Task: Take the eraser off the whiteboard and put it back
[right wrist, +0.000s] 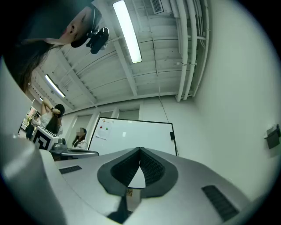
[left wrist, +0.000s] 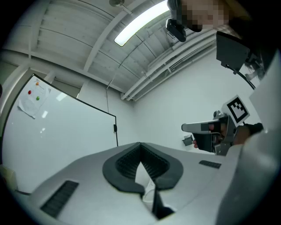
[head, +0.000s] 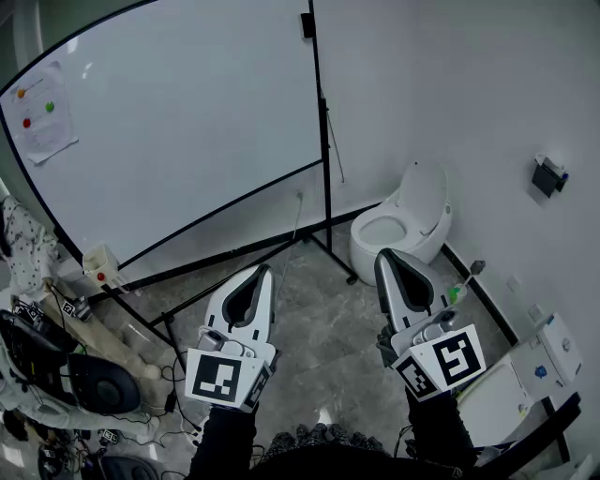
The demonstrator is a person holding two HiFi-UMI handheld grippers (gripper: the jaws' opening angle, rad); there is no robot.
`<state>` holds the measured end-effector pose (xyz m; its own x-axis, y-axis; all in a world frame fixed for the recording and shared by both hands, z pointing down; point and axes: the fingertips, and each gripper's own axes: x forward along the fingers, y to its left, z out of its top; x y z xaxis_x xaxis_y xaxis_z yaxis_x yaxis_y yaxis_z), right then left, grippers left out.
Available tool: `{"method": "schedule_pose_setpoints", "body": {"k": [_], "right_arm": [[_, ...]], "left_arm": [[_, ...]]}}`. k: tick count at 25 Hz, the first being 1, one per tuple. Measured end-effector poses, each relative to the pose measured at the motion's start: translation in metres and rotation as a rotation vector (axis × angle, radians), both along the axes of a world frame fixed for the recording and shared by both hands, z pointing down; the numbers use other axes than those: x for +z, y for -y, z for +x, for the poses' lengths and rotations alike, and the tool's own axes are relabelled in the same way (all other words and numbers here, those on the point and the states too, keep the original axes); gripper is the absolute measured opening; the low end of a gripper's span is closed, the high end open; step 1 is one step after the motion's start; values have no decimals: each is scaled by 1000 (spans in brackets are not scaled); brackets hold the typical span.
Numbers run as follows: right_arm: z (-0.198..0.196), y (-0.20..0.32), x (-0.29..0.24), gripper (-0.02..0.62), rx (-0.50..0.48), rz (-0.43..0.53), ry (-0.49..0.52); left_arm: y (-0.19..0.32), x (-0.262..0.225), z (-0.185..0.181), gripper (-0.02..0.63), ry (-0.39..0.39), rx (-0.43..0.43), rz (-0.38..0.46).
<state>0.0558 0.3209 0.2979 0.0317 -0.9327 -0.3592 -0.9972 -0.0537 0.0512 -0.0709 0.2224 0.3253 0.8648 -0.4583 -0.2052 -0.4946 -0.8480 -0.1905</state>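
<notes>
**Both grippers shut and empty, eraser on the board**

The left gripper (head: 265, 270) and the right gripper (head: 384, 255) are held side by side and well apart over the grey tiled floor (head: 323, 333). Both point towards the whiteboard (head: 178, 122) and neither touches anything. In each gripper's own view the jaws meet at their tips. Only the small hollow between the ribbed pads stays open, and nothing sits in it.

The whiteboard stands on a black-framed stand (head: 323, 187) against the white wall (head: 450, 84) and leans across the left of the head view. A small dark block, which looks like the eraser (head: 307, 25), clings to the board's right edge near the top corner. It is high above both grippers and far from them (the right gripper view shows the same block at that edge).

A sheet of paper (head: 39, 111) with coloured dots is stuck near the board's upper left corner. The rest of the board is bare.

To the right of the stand a white toilet (head: 403, 225) sits against the wall with its lid up, just beyond the tip of the right gripper as the head view shows it.
</notes>
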Motion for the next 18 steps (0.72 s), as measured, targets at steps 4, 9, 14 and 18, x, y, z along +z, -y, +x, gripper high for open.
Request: {"method": "schedule_pose_setpoints", "body": {"k": [4, 9, 14, 18], "right_arm": [[5, 1, 2, 9, -25, 2, 2], [22, -6, 13, 9, -16, -6, 31], [26, 8, 6, 9, -30, 5, 12], [36, 25, 1, 8, -18, 17, 10]], "left_arm": [[1, 6, 3, 6, -11, -5, 3], [-7, 12, 17, 5, 14, 3, -11], [7, 5, 27, 6, 19, -10, -1], [25, -2, 39, 5, 0, 8, 18]]}}
